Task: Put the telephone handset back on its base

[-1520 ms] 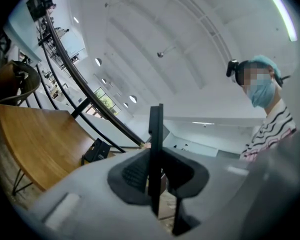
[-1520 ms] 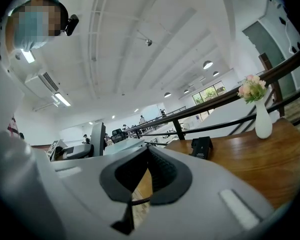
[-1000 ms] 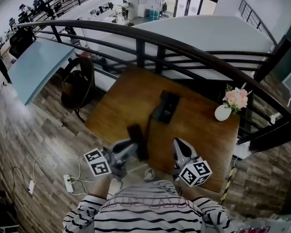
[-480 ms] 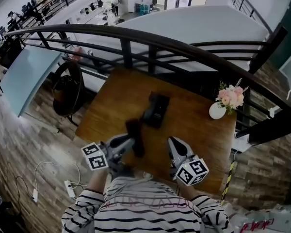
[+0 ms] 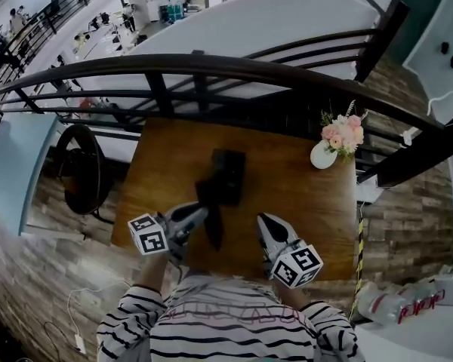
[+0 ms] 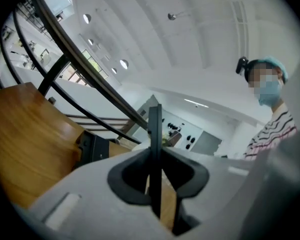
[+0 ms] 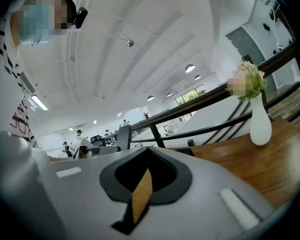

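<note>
You're gripping the handset (image 5: 208, 196) in your left tool (image 5: 199, 214) beside the base (image 5: 229, 173), right tool (image 5: 263, 219) idling closed, with aligning and lowering probably next.

Head view steep overhead; gripper views low, close; all share table (image 5: 317, 194), railing (image 5: 234, 65).

Brightly and evenly lit from ceiling lamps (image 7: 190, 68) overhead, with soft shadows, heavy fisheye bending and black corners in both gripper views, near foreground out of focus, handset (image 5: 211, 216) slightly smeared.
</note>
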`<state>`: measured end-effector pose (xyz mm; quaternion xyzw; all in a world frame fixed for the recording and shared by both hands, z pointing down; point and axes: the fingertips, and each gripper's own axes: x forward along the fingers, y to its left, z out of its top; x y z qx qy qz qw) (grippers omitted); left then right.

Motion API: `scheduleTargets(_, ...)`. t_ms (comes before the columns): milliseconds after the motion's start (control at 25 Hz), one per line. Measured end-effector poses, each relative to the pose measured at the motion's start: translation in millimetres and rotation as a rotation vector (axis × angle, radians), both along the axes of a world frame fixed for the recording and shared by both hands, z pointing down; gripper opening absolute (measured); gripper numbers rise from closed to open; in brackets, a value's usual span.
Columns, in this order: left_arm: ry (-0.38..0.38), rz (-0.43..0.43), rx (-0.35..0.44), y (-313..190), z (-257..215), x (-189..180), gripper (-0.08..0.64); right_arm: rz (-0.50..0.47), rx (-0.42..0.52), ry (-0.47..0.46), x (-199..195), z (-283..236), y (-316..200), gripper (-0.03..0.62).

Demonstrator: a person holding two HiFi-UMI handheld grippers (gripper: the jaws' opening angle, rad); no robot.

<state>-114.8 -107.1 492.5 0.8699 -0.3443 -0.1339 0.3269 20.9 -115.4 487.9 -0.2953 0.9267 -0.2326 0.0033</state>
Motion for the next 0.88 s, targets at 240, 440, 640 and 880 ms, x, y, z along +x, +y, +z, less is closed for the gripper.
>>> scheduleTargets(240,-0.009,0.133,-0.009,-42,9,-10,0.069,0.111,-0.009,0.003,-12,1,-13,0.002)
scheduleTargets(440,-0.022,0.223,-0.028,-72,17,-27,0.069,0.175,-0.027,0.015,-32,3,-18,0.002)
scheduleTargets(640,-0.025,0.282,-0.066,-94,40,-38,0.069,0.220,-0.046,0.034,-47,10,-20,0.002)
scheduleTargets(880,-0.012,0.307,-0.106,-119,70,-47,0.069,0.254,-0.067,0.052,-58,18,-23,0.002)
